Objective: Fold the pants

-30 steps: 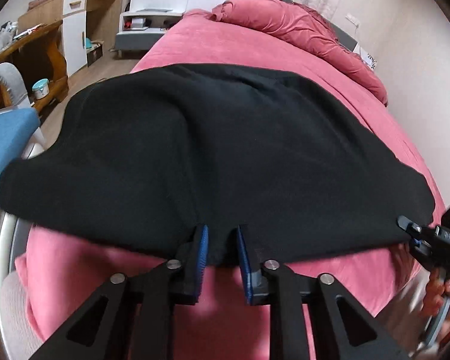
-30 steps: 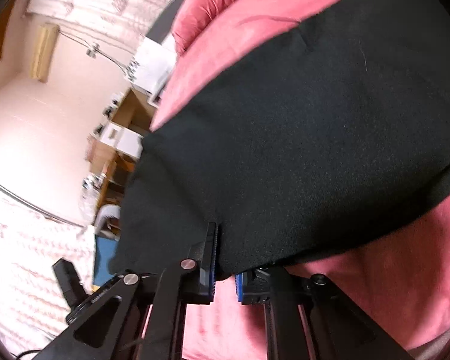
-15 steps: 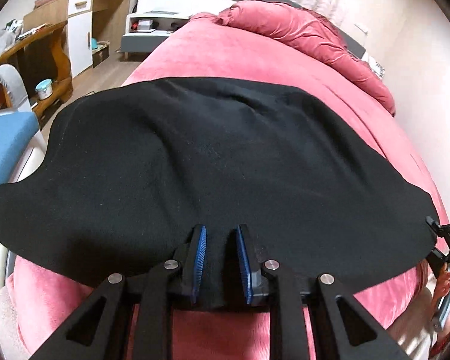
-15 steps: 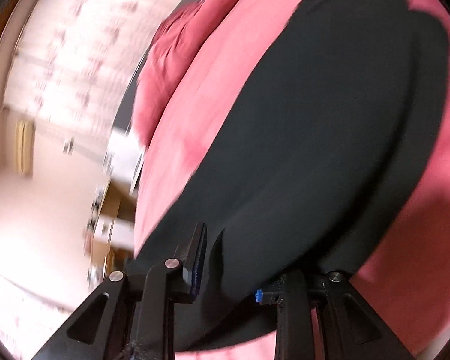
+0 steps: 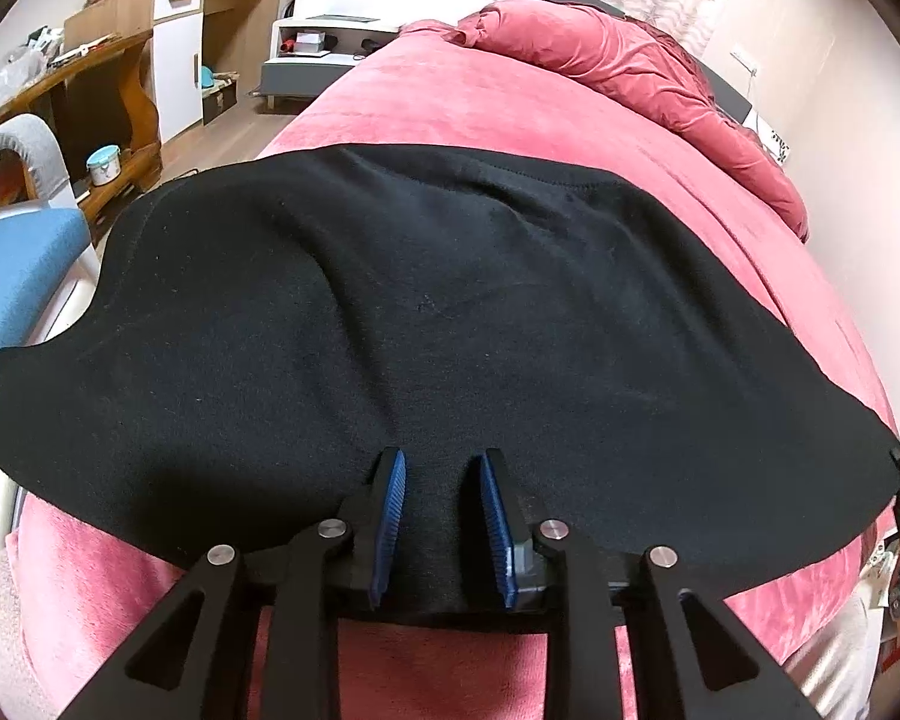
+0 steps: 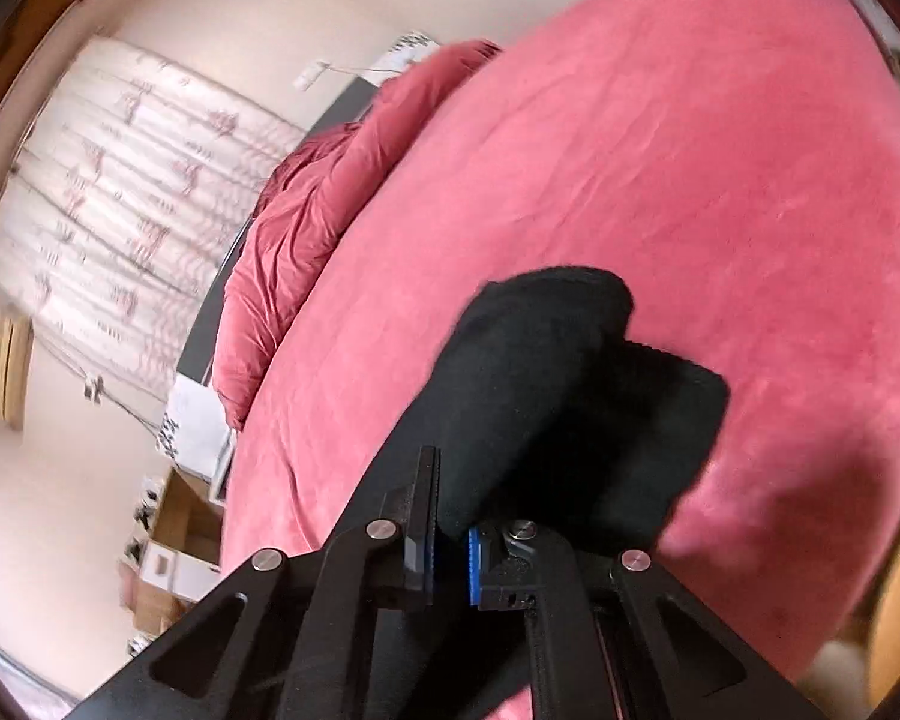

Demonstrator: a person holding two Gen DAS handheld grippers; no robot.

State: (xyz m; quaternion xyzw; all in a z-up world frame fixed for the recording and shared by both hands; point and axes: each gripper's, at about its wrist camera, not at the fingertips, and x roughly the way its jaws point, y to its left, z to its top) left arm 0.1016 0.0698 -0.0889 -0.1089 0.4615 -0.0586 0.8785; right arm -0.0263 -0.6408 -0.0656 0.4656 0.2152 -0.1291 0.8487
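Nearest the left wrist camera, the left gripper (image 5: 440,510) is seen with the near hem of the black pants (image 5: 450,324) bunched between its blue pads (image 5: 393,501); its jaws have just been opening a little, cloth remains between them, and whether the pads actually pinch it cannot be told. In the right wrist view, the right gripper (image 6: 450,531) is clamped tight on a fold of the same pants (image 6: 546,396), which is lifted off the pink bedspread (image 6: 720,180) and hangs in a drooping, blurred flap. Past the left gripper the pants are spread wide across the bedspread (image 5: 510,114), with soft ridges across the middle and the far hem seam lying flat. Further back a rumpled red duvet (image 5: 630,66) is piled near the headboard, with wooden shelving (image 5: 168,48) off to the left. Risk judged: if the left side's loose hold gives way while the right corner is carried over, the hem could be dragged and the fold set down skewed. The ridges could also be trapped under the folded layer.
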